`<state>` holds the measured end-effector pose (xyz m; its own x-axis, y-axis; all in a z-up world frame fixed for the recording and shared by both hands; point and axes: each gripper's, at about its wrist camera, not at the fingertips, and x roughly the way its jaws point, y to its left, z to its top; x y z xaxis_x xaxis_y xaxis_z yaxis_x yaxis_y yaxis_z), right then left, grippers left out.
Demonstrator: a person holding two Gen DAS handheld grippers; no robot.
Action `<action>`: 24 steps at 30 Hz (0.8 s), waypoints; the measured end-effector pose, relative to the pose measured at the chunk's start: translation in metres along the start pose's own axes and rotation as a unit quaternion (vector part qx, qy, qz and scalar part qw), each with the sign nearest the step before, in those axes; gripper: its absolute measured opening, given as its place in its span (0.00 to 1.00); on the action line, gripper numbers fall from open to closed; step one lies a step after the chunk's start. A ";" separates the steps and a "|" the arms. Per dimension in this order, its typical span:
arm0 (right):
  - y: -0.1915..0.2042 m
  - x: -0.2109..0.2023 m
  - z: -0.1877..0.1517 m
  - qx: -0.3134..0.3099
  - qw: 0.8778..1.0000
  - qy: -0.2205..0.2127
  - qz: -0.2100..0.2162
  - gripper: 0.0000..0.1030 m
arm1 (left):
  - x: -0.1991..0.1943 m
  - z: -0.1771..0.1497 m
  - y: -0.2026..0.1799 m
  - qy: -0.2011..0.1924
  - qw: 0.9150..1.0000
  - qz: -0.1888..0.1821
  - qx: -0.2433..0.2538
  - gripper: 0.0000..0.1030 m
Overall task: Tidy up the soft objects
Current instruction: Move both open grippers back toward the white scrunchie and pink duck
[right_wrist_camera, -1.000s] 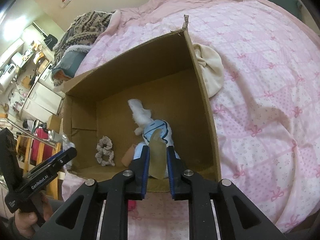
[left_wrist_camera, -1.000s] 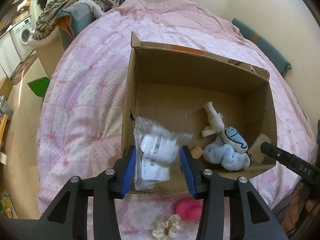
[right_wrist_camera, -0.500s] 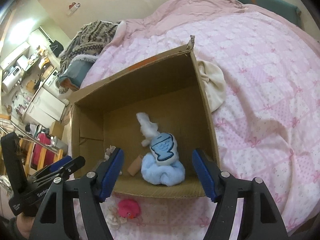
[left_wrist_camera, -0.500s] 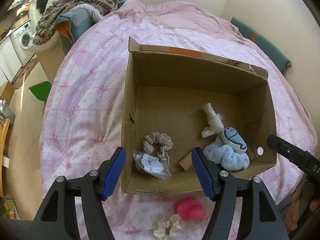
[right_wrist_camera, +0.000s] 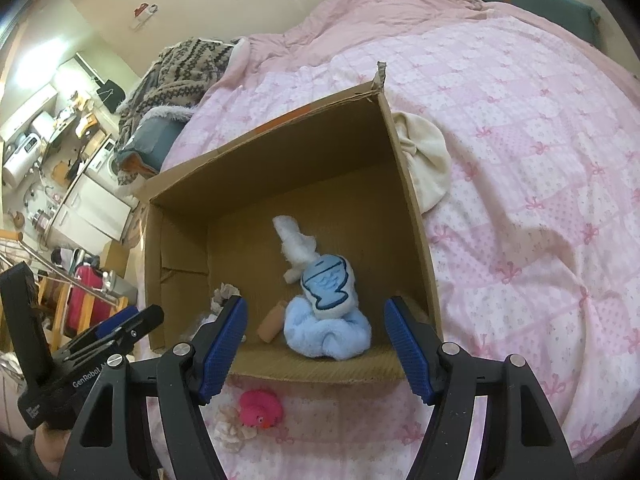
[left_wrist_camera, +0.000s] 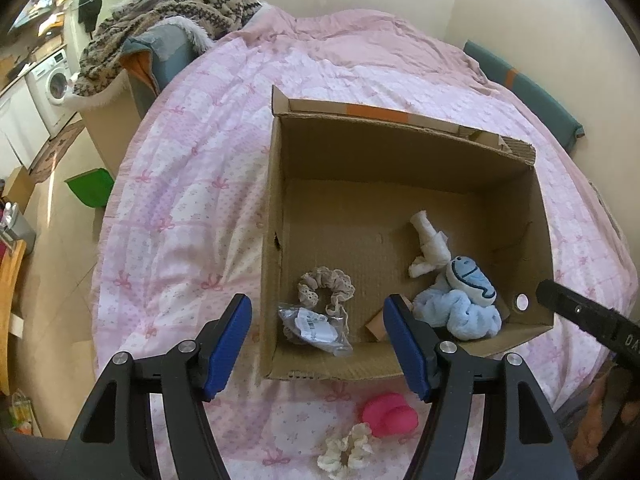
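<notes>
My left gripper (left_wrist_camera: 318,344) hangs spread wide and holds nothing, just above the near wall of the cardboard box (left_wrist_camera: 276,184), its 2 blue pads straddling the box's near-left corner. Between them, toward 12 o'clock, lies the crinkled clear plastic bag (left_wrist_camera: 316,328) with a white label, flat on the box floor; the beige ruffled scrunchie (left_wrist_camera: 326,286) touches its far edge. A small tan cylinder (left_wrist_camera: 376,326) lies just right of the bag, partly behind my right-hand pad.

My right gripper (right_wrist_camera: 316,344) is also splayed and empty, poised over the same near wall. Straight ahead at 12 o'clock sits the fluffy light-blue plush (right_wrist_camera: 328,320), with a white fuzzy toy (right_wrist_camera: 296,244) leaning beyond it.

On the pink bow-print quilt (left_wrist_camera: 180,216), outside the box on my side, rest a smooth pink rubber duck (left_wrist_camera: 390,414) and a cream frilly scrunchie (left_wrist_camera: 346,450), close together at 6 o'clock of the box.

Only the left view shows the bag whole and the scrunchie's full ring; the right view catches just a corner of that scrunchie (right_wrist_camera: 224,294). Only the right view shows the duck's orange beak, a cream cloth bundle (right_wrist_camera: 424,160) pressed against the box's outer right wall at 2 o'clock, and my left gripper from the side. The box is plain corrugated board with a torn far corner.
</notes>
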<state>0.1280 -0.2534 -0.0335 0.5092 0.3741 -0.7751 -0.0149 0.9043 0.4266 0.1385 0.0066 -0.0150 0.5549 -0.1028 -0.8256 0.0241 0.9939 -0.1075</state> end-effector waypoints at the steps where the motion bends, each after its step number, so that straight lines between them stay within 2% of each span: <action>1: 0.000 -0.001 -0.001 0.000 1.000 0.002 0.001 0.73 | -0.002 -0.001 0.001 0.000 1.000 0.000 -0.001 0.64; 7: 0.006 -0.008 -0.013 -0.010 1.000 0.006 0.003 0.73 | -0.021 -0.012 0.002 -0.008 1.000 0.000 0.004 0.64; 15: 0.008 -0.009 -0.034 -0.007 1.000 0.027 0.005 0.73 | -0.024 -0.032 0.009 0.020 1.000 0.008 -0.010 0.64; 20: 0.004 0.001 -0.051 0.017 0.998 0.064 0.010 0.73 | -0.006 -0.051 0.019 0.083 0.996 0.007 -0.028 0.64; 24: 0.004 0.010 -0.059 0.022 0.996 0.084 0.001 0.73 | 0.021 -0.068 0.023 0.162 0.985 -0.015 -0.053 0.64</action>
<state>0.0824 -0.2343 -0.0669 0.3578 0.4091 -0.8394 0.0237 0.8947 0.4461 0.0937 0.0244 -0.0724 0.2601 -0.1567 -0.9528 -0.0602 0.9822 -0.1780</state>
